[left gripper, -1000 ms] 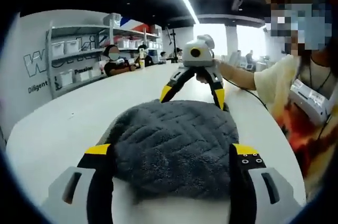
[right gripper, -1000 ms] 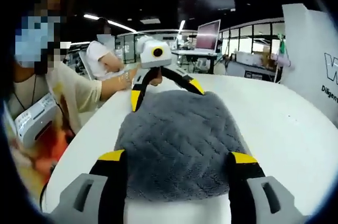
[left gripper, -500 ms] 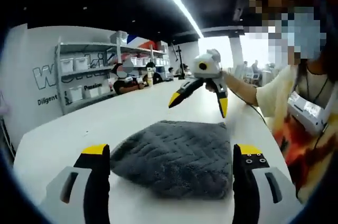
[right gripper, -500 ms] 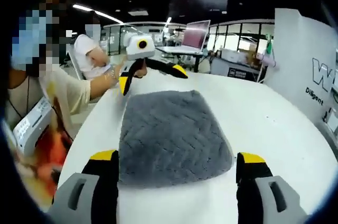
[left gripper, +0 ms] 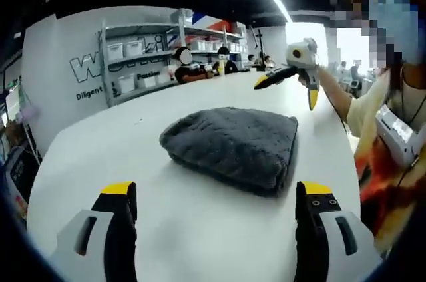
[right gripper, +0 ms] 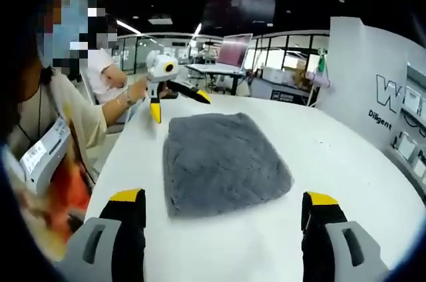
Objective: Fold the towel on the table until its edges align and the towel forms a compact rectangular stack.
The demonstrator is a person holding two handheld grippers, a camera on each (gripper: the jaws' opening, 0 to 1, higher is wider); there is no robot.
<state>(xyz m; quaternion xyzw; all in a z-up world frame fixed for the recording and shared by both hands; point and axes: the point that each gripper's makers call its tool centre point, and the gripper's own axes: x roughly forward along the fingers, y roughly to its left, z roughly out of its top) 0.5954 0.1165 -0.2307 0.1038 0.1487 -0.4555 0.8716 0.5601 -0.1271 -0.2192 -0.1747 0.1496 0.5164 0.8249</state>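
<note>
The grey towel (left gripper: 234, 145) lies on the white table (left gripper: 100, 155) as a folded, thick stack of roughly rectangular form, with a quilted pattern on its top face; in the right gripper view the same towel (right gripper: 223, 161) shows a flat top and fairly straight edges, with rounded corners. In the left gripper view the left gripper (left gripper: 216, 212) has its two jaws spread wide, with yellow tips, and nothing is between them; the towel is ahead of the jaws and apart from them, with bare table in between. In the right gripper view the right gripper (right gripper: 226, 219) is also spread wide and empty, and the near edge of the towel is a little ahead of its tips, not touching them. The right gripper (left gripper: 287, 86) appears as well in the left gripper view, held above the far side of the table beyond the towel, jaws apart and clear of the cloth. The left gripper (right gripper: 174, 101) appears in the right gripper view in the same way, near the far left corner of the towel, jaws apart, above the table. The person's sleeve (right gripper: 73, 119) is at the left side of that view. Behind the table stand white shelves with boxes (left gripper: 136, 56) against a wall, and a laptop (right gripper: 231, 50) is on a farther desk.
</note>
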